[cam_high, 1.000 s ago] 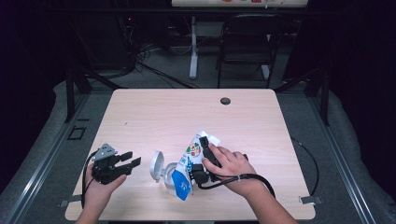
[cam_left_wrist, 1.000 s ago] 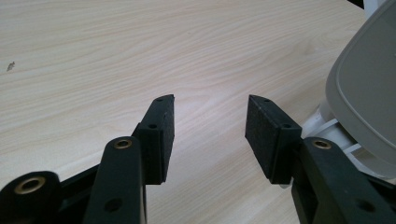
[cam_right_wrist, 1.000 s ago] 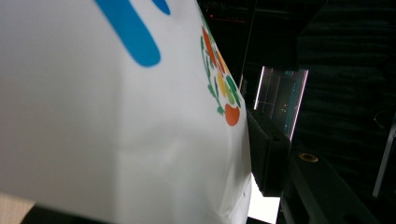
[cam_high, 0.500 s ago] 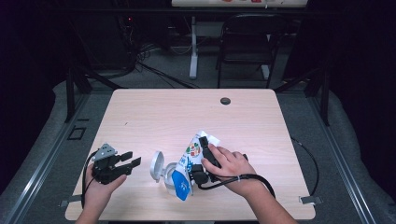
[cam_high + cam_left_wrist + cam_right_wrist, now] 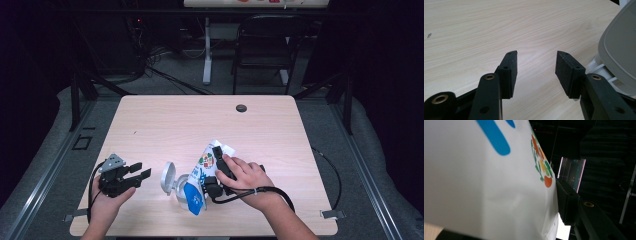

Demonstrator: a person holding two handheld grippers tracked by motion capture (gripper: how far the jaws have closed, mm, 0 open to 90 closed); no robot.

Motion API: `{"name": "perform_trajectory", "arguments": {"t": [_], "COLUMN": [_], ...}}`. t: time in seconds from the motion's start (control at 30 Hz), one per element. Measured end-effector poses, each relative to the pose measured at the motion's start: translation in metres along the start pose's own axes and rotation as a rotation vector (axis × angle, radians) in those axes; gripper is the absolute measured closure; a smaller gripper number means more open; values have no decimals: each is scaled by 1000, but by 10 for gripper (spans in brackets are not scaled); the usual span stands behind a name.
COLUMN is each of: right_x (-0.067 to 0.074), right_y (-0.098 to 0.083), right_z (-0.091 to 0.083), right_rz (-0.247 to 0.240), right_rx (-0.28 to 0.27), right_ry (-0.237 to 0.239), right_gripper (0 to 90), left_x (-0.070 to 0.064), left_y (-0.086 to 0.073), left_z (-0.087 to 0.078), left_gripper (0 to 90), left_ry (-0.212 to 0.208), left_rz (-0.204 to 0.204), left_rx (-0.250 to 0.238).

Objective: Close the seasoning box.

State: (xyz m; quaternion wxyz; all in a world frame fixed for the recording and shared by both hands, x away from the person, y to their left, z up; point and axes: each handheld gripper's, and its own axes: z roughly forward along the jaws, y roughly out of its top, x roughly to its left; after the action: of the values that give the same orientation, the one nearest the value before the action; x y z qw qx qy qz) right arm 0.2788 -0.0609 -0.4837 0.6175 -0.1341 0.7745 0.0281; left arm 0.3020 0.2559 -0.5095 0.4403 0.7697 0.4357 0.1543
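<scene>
The right gripper (image 5: 212,170) grips the pouch (image 5: 202,167) above the open tub (image 5: 180,192); the left gripper (image 5: 142,170), released, should steady the tub while pouring

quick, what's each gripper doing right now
left gripper: open, nothing between the jaws, close beside the grey lid.
right gripper: closed on the white pouch.
</scene>
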Motion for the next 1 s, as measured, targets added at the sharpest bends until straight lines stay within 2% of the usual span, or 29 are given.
{"name": "perform_trajectory", "arguments": {"t": [0.33,0.53,0.7,0.9,1.0], "right_x": [0,0,-1,-2,-2], "right_y": [-1,-1,-2,0,0], "right_z": [0,-1,-1,-2,-1], "right_rz": [9,-9,-2,-28,-21], "right_rx": [-10,1,-6,1,-11], "right_ry": [-4,-7,-14,-21,-26], "right_gripper": [621,622,623,624,624], "left_x": [0,0,0,0,0], "left_y": [0,0,-1,-1,0], "left_z": [1,1,1,1,1], "left_gripper": [530,530,530,530,530], "left_ry": [0,1,0,1,2], "left_rz": [-2,0,1,0,0], "left_rx": [1,4,5,3,1]}}
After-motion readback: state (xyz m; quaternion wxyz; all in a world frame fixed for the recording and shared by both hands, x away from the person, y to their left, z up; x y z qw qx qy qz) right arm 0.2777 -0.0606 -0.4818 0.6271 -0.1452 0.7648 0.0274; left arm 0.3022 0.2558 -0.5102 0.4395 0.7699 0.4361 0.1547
